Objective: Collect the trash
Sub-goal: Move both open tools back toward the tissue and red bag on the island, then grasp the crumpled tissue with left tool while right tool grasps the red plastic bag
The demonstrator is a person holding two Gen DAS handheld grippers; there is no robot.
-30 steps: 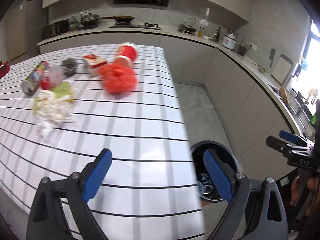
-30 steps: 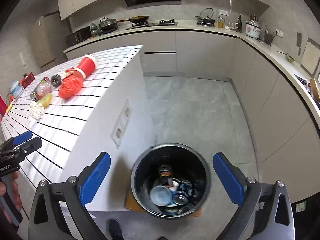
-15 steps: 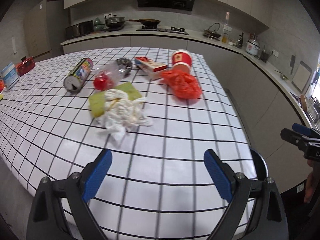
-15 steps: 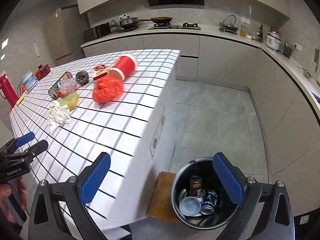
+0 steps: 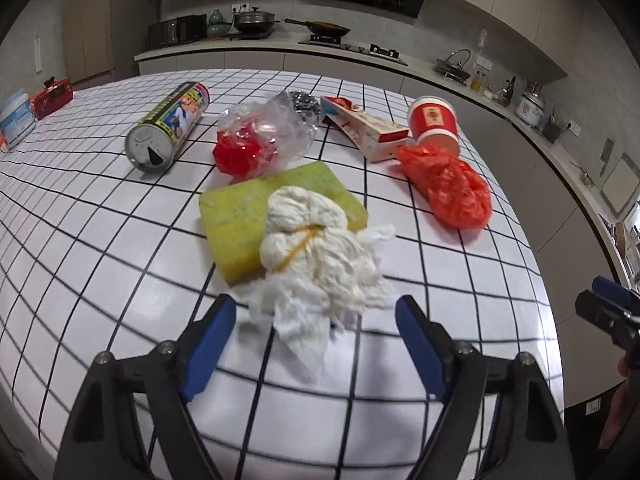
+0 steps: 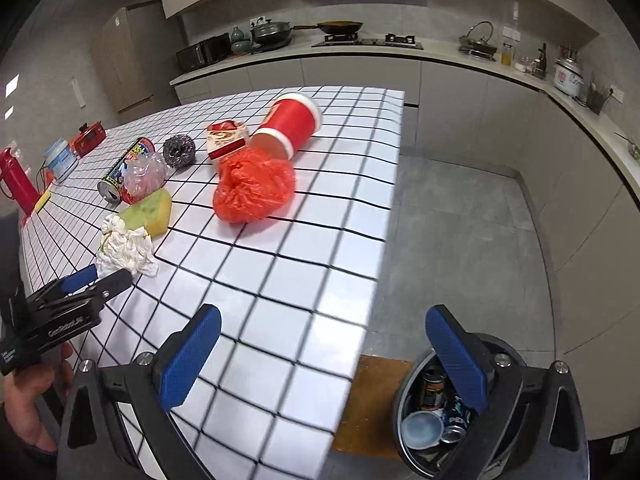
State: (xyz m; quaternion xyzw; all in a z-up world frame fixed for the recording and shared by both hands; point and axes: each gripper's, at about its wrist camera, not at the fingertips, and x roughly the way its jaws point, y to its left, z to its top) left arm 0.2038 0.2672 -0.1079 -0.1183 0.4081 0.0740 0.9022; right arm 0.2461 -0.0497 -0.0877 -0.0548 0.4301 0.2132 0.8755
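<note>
Trash lies on the white grid-patterned table [image 5: 100, 240]: a crumpled white tissue wad [image 5: 320, 256] on a yellow-green sponge [image 5: 248, 216], a clear bag with red contents [image 5: 256, 140], a tin can [image 5: 168, 128], a steel scrubber [image 5: 306, 100], a torn carton [image 5: 364, 128], a red paper cup [image 5: 434, 122] and an orange plastic bag [image 5: 448, 184]. My left gripper [image 5: 316, 336] is open and empty, just in front of the tissue wad. My right gripper [image 6: 324, 348] is open and empty, over the table's near corner. The black bin [image 6: 432, 420] with cans stands on the floor below.
A white tub [image 5: 14, 118] and a red box [image 5: 52, 94] stand at the table's far left. A red bottle [image 6: 16, 184] stands at the left edge. Kitchen counters [image 6: 360, 52] run along the back and right walls. The table's right edge [image 6: 384, 216] drops to grey floor.
My left gripper has swung from the bin side to the table and closed in on the tissue wad. My right gripper has risen from over the bin toward the table corner.
</note>
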